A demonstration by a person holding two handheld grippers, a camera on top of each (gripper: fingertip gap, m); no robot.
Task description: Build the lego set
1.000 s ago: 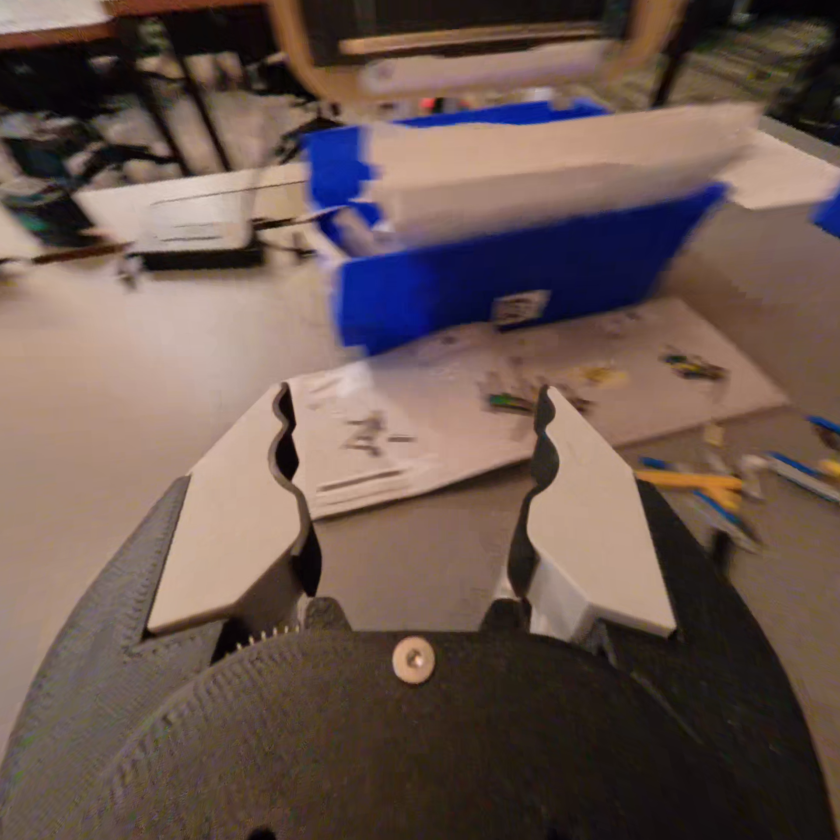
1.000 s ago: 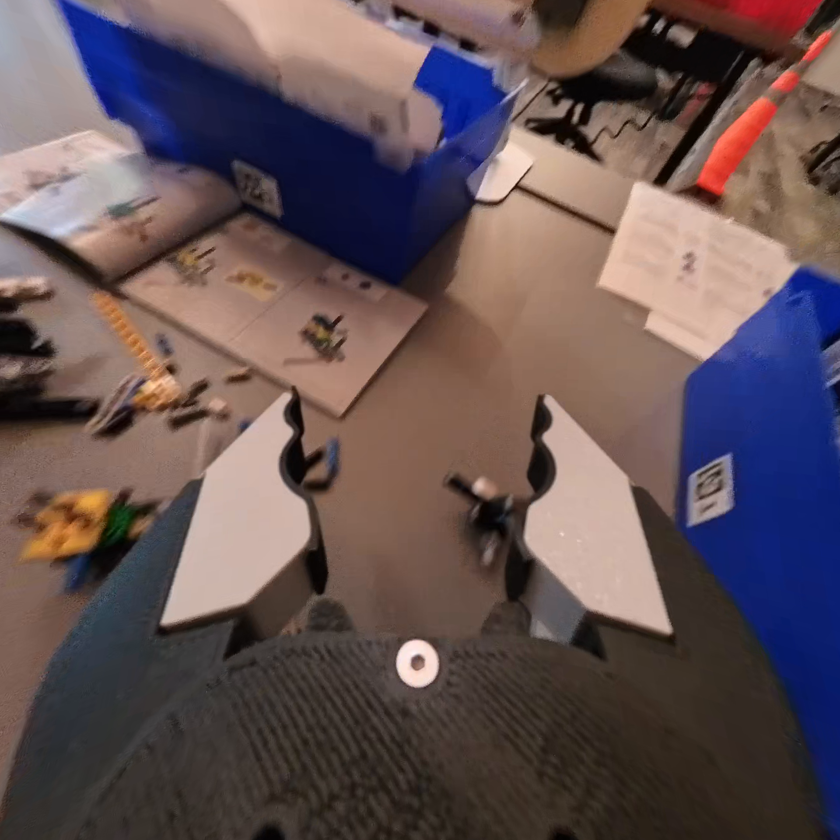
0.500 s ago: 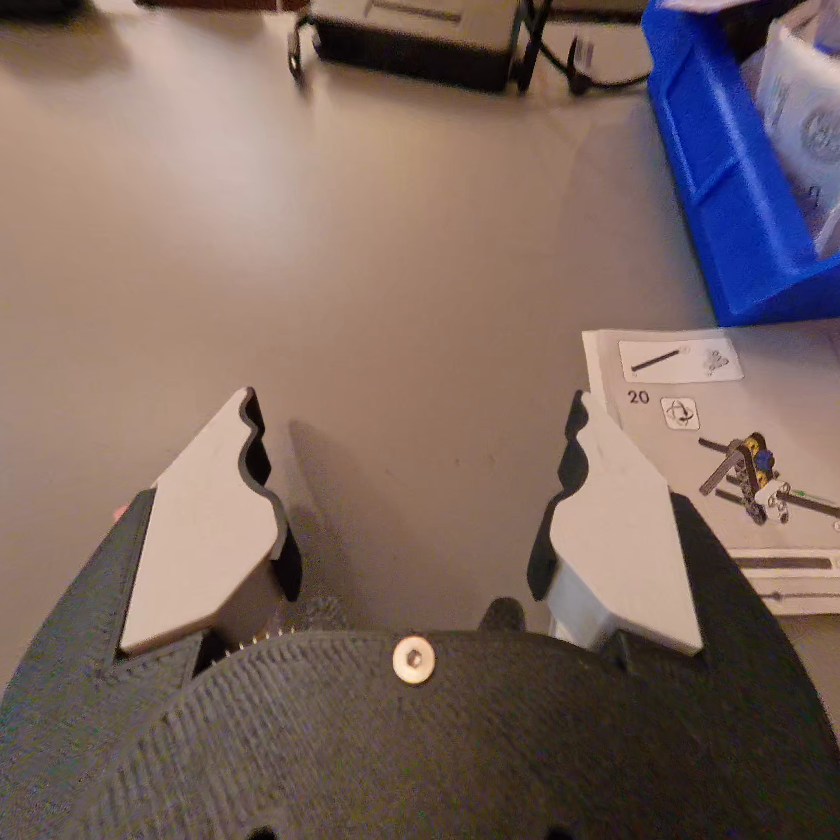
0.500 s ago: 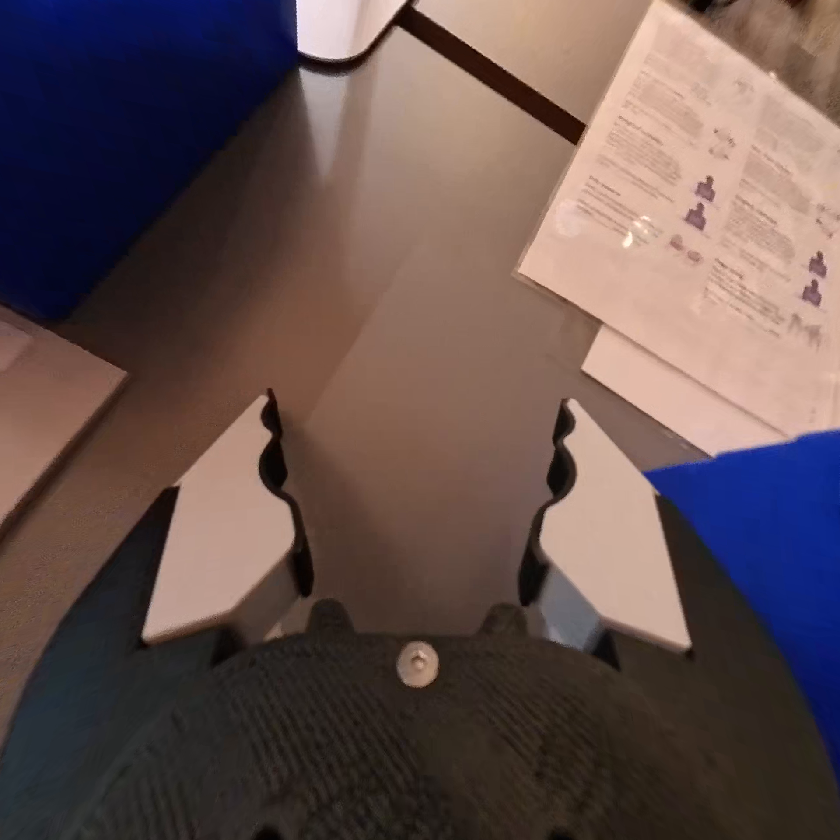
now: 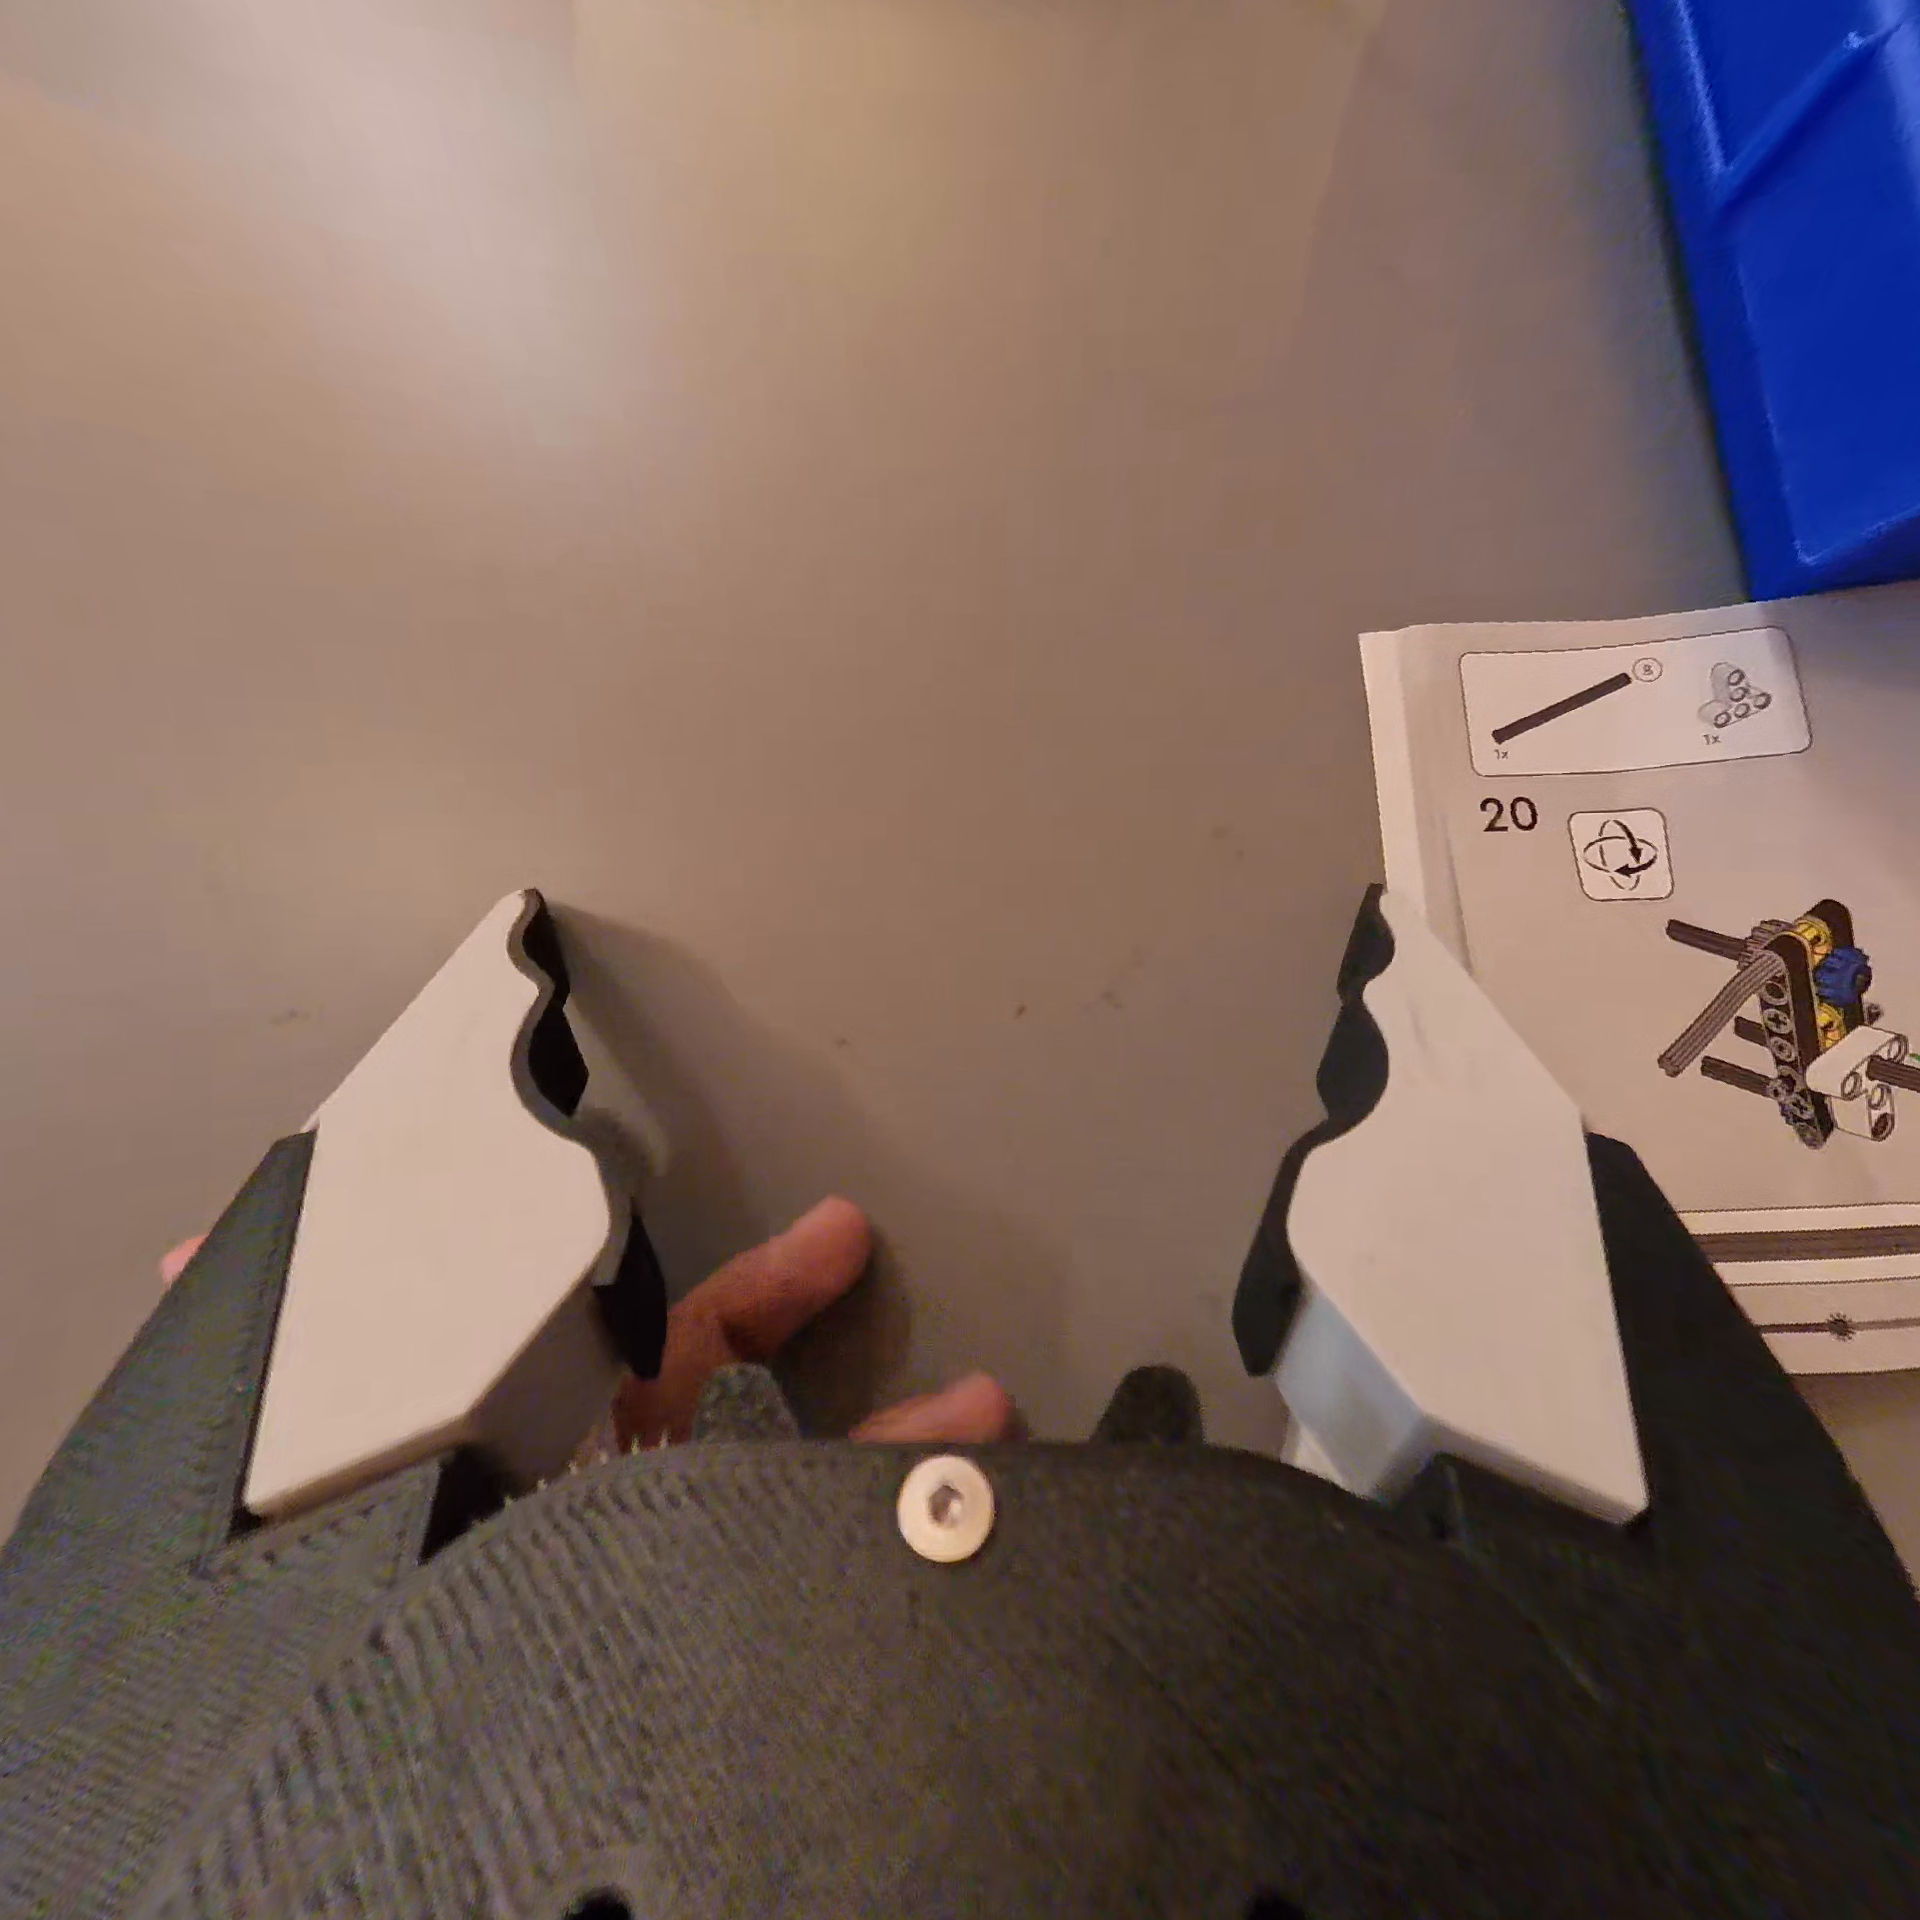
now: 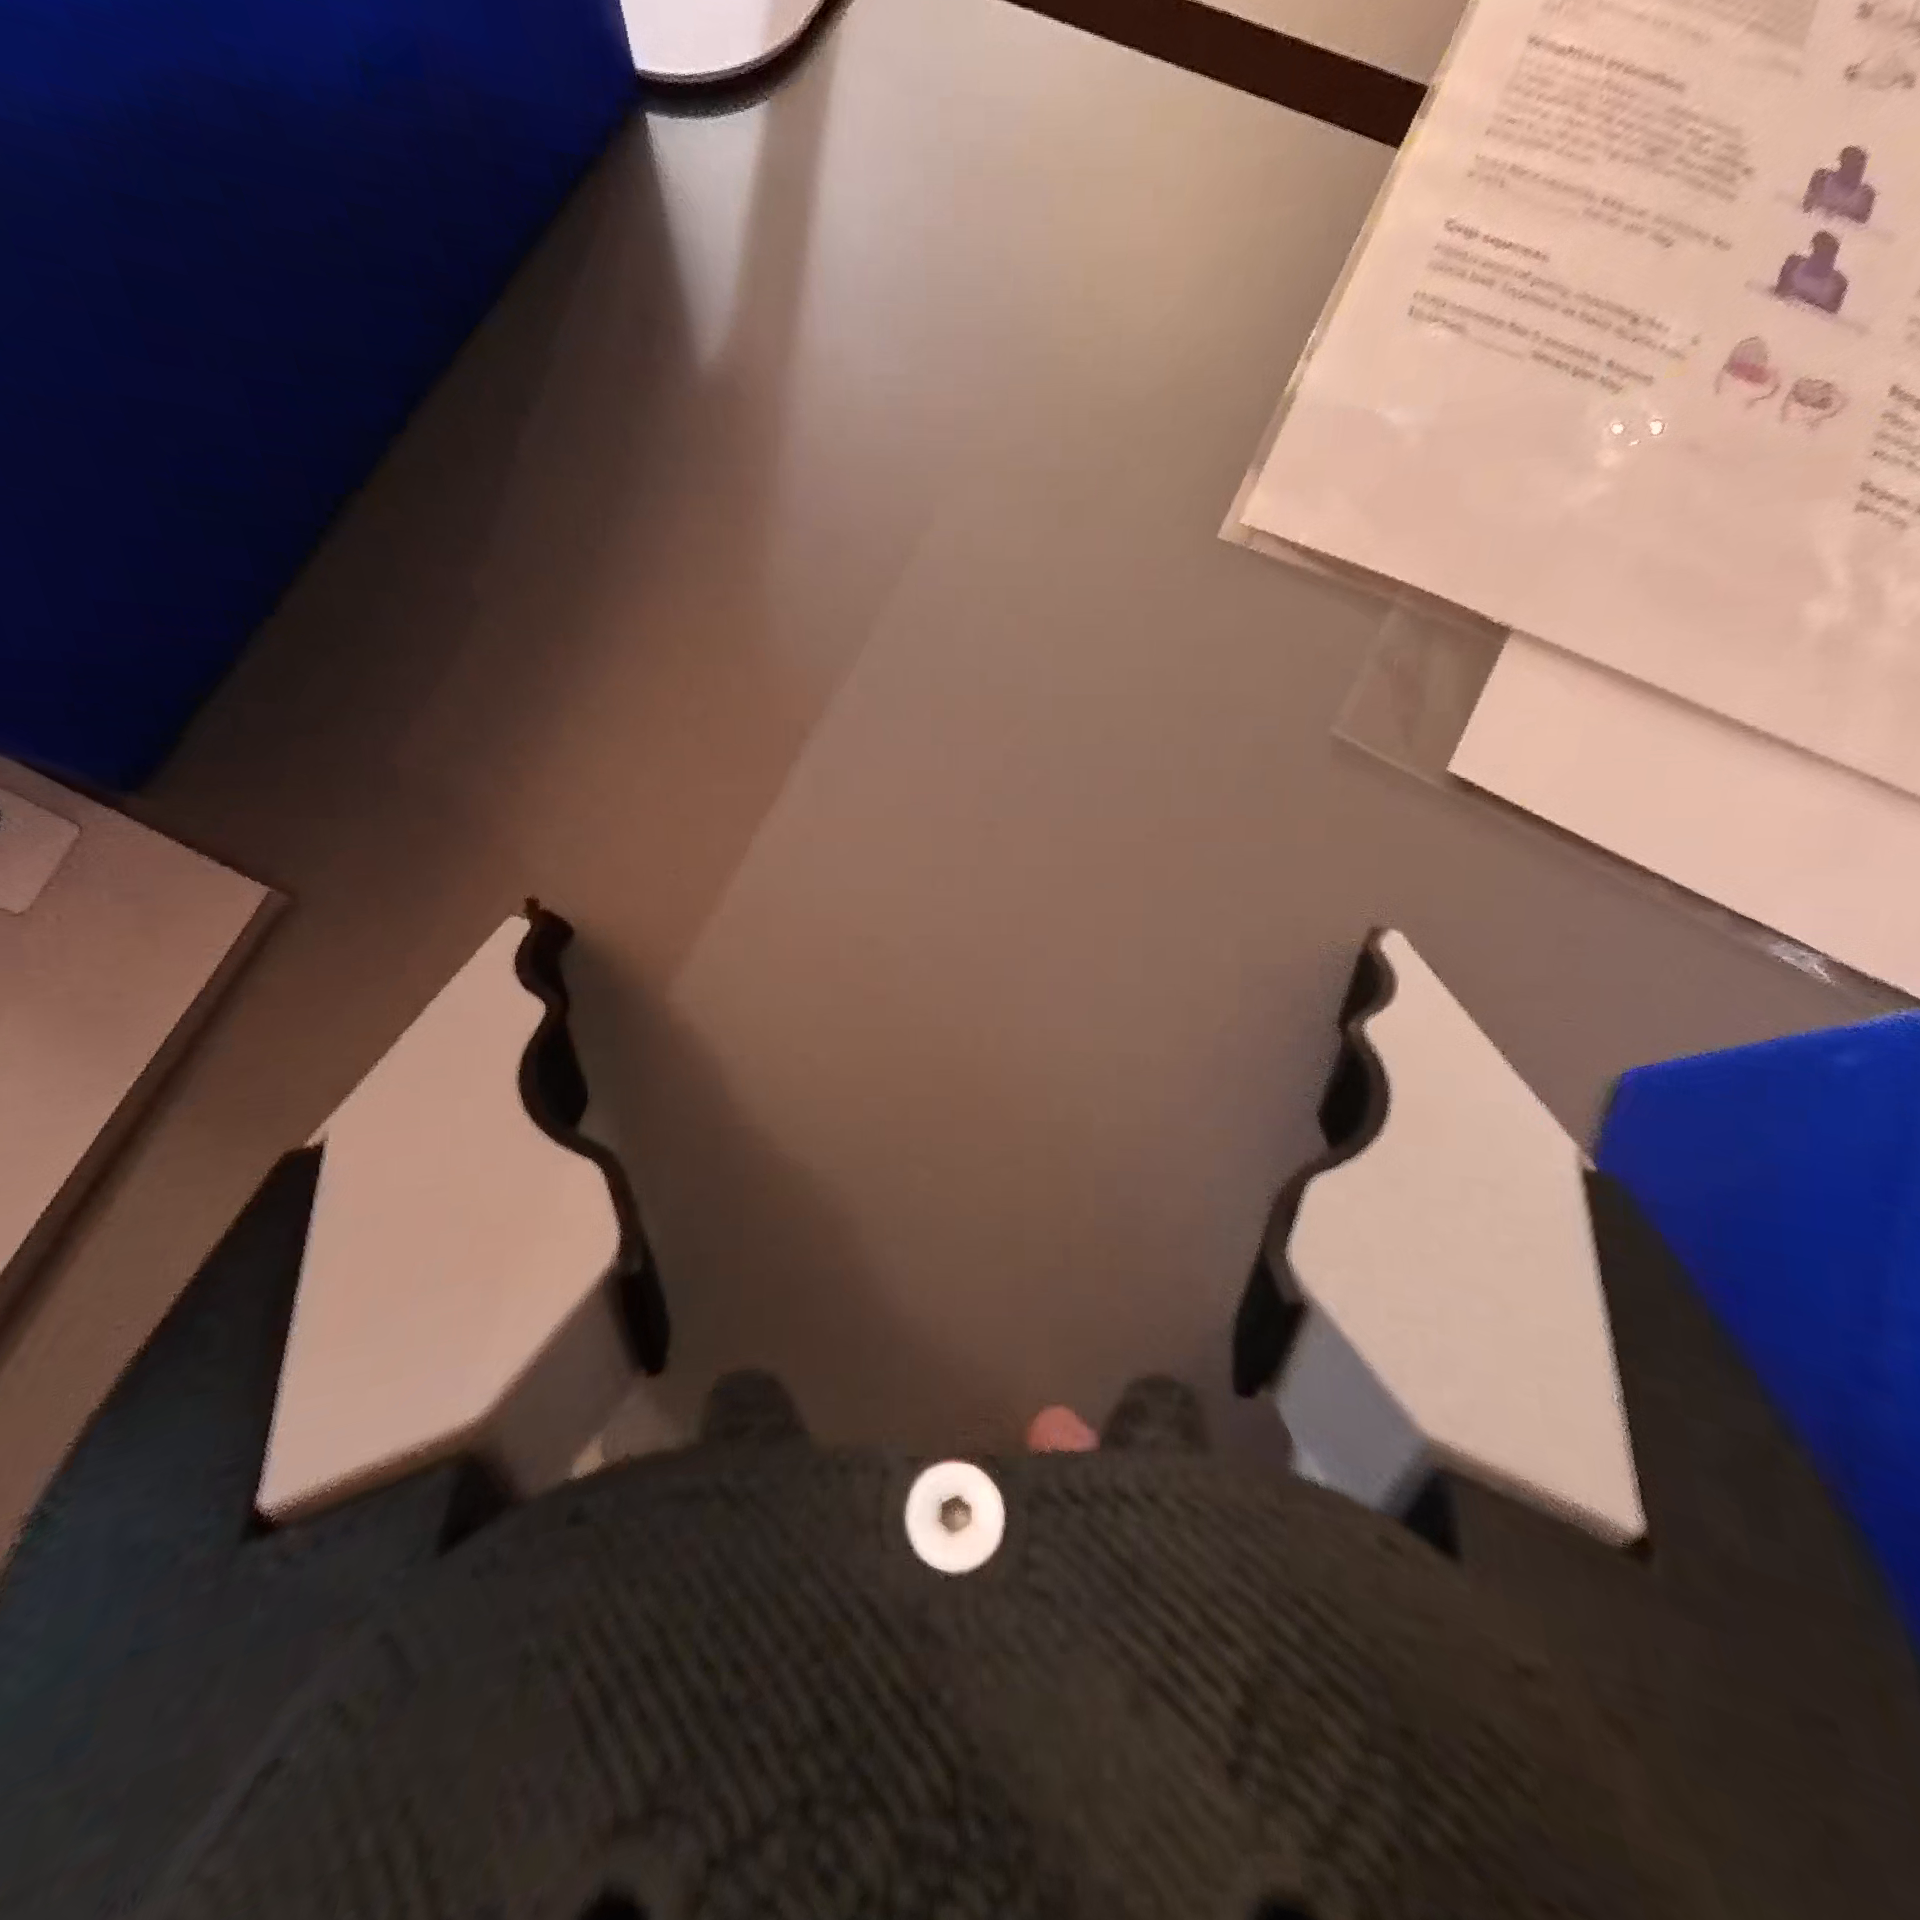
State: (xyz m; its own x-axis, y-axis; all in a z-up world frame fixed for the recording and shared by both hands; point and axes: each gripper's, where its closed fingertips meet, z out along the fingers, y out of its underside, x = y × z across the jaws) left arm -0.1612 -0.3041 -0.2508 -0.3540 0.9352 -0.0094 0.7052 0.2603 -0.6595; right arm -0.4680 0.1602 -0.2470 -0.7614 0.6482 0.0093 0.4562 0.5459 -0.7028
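Note:
My left gripper is open wide and empty, pointing down at the bare grey table. The open lego instruction booklet lies just right of its right finger. A person's fingertips show under the left gripper's base. My right gripper is open wide and empty over bare table. A corner of the booklet shows at its left. No lego pieces show in either view.
A blue bin stands at the far right of the left wrist view and shows at the upper left of the right wrist view. A second blue bin is close on the right. Printed sheets lie at the upper right.
Both grippers have tilted down and dropped close to the table, away from the loose lego pieces seen one second ago. Both have opened wider. Fingertips now show under the left gripper.

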